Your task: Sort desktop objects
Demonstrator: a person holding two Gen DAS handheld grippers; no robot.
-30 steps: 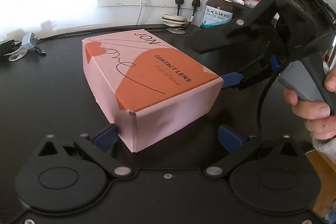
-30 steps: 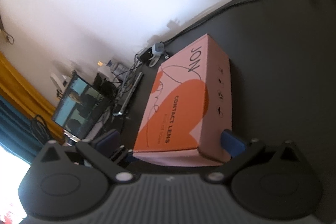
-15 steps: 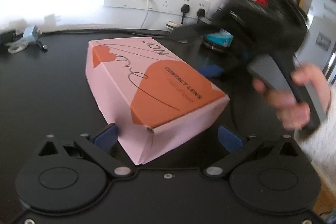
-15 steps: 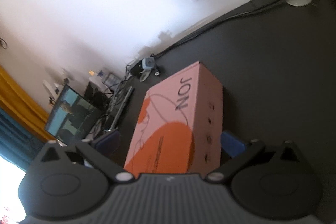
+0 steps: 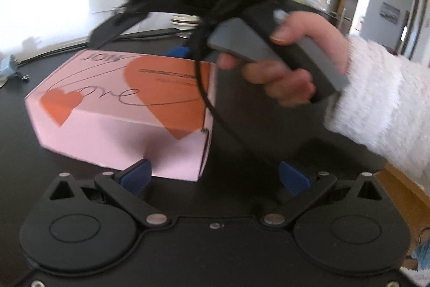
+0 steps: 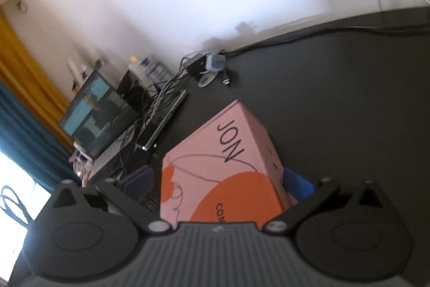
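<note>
Straddling pink box (image 6: 223,174), right gripper (image 6: 219,178)

My left gripper (image 5: 215,176), jaws spread, has bare black table (image 5: 255,152) at twelve o'clock; the pink box (image 5: 121,114) blocks eleven, the hand (image 5: 290,66) blocks one. For my right gripper (image 6: 219,180), the box (image 6: 223,179) fills twelve; table (image 6: 349,112) lies open at two.
</note>
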